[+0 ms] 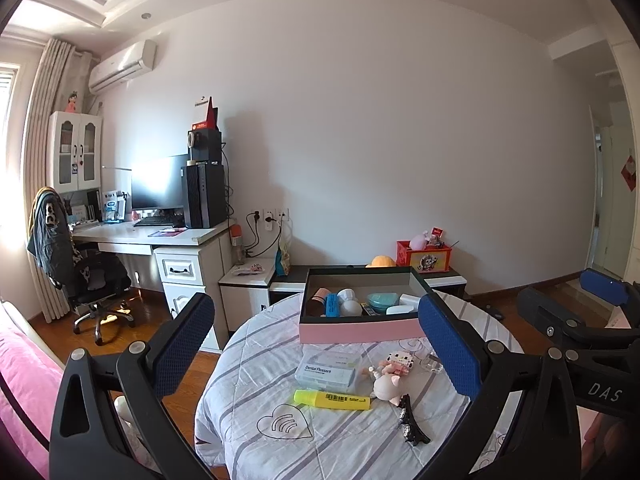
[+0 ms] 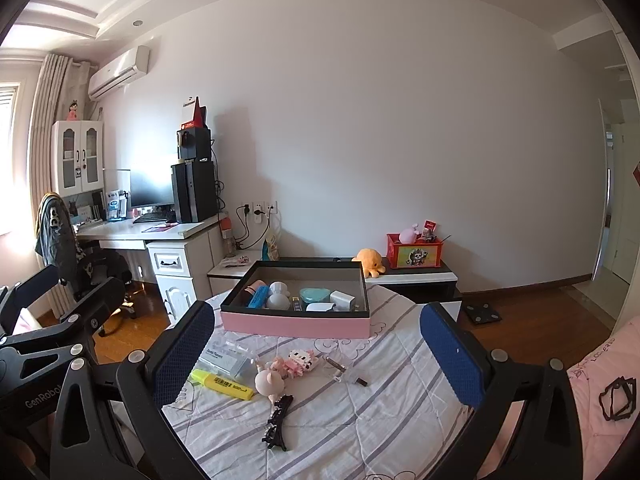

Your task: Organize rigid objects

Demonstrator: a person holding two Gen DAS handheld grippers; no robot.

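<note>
While both hover level above the table [image 1: 340, 440], left claw [image 1: 320, 344] and right claw [image 2: 320, 352] gape empty.

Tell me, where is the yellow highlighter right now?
The yellow highlighter lies on the striped cloth, outside the pink box, just in front of the dental flossers pack and left of the pig figurine.

Daylight enters from the blown-out white window [image 1: 8, 92] at far left, glaring on the beige pleated curtain [image 1: 44, 128]. The tall black computer tower [image 1: 203, 196] casts a soft shadow on the plain white wall [image 1: 380, 140]. Both views sharp centrally; fisheye bending and dark vignette at corners.
</note>
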